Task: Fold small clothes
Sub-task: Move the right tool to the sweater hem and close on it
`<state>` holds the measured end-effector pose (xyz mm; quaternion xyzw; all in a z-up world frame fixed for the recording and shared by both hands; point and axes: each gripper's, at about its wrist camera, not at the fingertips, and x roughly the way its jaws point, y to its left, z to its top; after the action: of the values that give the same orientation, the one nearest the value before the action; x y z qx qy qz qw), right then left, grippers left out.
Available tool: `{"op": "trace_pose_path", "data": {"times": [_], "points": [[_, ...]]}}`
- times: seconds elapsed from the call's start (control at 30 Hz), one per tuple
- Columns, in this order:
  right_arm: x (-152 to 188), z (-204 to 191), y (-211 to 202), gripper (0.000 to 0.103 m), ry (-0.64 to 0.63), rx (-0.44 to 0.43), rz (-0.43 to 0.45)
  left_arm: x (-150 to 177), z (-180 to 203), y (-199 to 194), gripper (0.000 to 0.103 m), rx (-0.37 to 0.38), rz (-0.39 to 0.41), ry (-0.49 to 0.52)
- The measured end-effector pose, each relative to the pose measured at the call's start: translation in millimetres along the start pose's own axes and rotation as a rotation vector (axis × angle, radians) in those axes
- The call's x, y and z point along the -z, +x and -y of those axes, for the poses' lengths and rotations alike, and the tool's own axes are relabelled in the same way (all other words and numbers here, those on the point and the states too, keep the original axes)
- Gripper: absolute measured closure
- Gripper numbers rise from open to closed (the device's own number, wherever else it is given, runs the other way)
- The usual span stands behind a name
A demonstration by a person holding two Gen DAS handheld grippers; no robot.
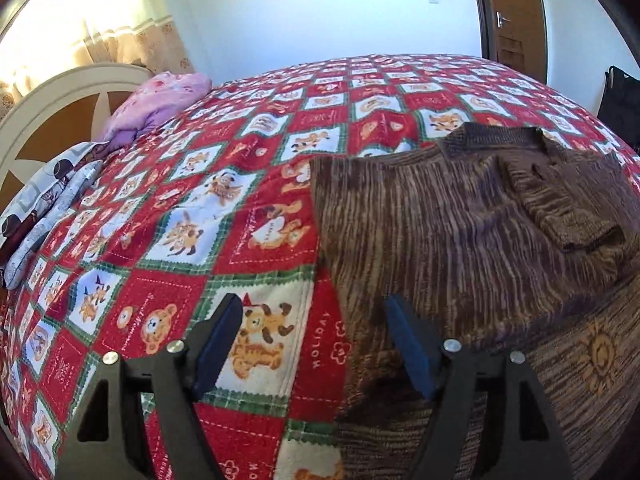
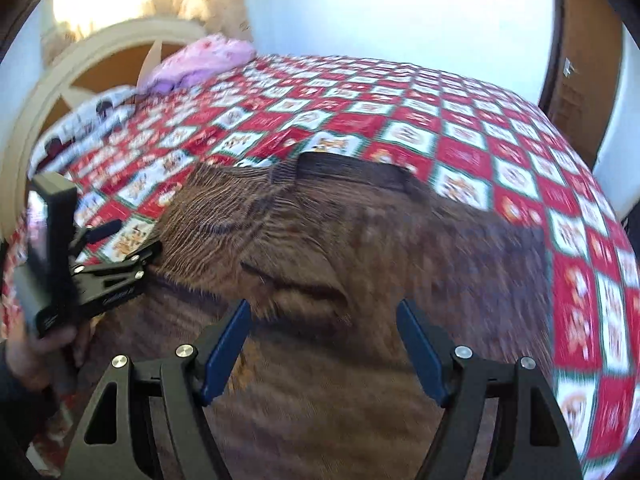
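Both tongs are standing apart, gripping nothing: left tongs (image 1: 314,344), right tongs (image 2: 324,344). You're hovering over the brown sweater (image 1: 460,232); pinch both hem corners evenly, and keep the fold flat on the bed (image 1: 248,128).

I'm seeing a bed (image 1: 280,120) with a red patchwork quilt, cream headboard (image 1: 52,96), sunlit curtains (image 1: 100,28), white wall (image 1: 320,8), wooden door (image 1: 516,12).

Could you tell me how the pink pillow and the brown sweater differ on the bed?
The pink pillow is bunched up at the headboard, while the brown sweater lies spread flat near the cameras. The pillow is smooth and floral; the sweater is ribbed knit with streaky stripes. Both rest on the red checked blanket.
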<state>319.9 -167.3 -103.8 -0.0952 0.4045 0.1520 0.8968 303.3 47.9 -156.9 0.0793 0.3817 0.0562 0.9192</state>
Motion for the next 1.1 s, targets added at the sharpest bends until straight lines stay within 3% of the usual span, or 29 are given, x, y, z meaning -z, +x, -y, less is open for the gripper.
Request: {"op": "trace_pose_path", "data": {"times": [0.2, 0.33, 0.47, 0.6, 0.73, 0.87, 1.03, 1.07, 1.1], "points": [[-16, -33, 62, 0.027, -0.058, 0.029, -0.100, 5, -10, 1, 0.020, 0.043, -0.007, -0.046], [-20, -28, 79, 0.027, -0.052, 0.063, -0.124, 6, -13, 5, 0.020, 0.056, -0.010, -0.057], [-28, -5, 80, 0.027, -0.017, 0.105, -0.129, 6, -12, 5, 0.020, 0.049, -0.005, -0.048], [-36, 42, 71, 0.027, 0.128, 0.140, -0.099, 7, -13, 6, 0.018, 0.056, -0.010, -0.056], [-33, 93, 63, 0.027, 0.260, 0.279, -0.082, 7, -12, 5, 0.018, 0.054, -0.009, -0.055], [-24, 102, 48, 0.027, 0.320, 0.195, -0.060, 7, -13, 6, 0.016, 0.052, -0.011, -0.061], [-7, 61, 26, 0.027, 0.286, -0.057, -0.042, 7, -14, 6, 0.016, 0.060, -0.012, -0.071], [-2, 52, 28, 0.029, 0.272, -0.076, -0.071, 7, -15, 6, 0.016, 0.062, -0.013, -0.073], [2, 46, 30, 0.039, 0.265, -0.088, -0.092, 7, -15, 7, 0.016, 0.067, -0.014, -0.077]]}}
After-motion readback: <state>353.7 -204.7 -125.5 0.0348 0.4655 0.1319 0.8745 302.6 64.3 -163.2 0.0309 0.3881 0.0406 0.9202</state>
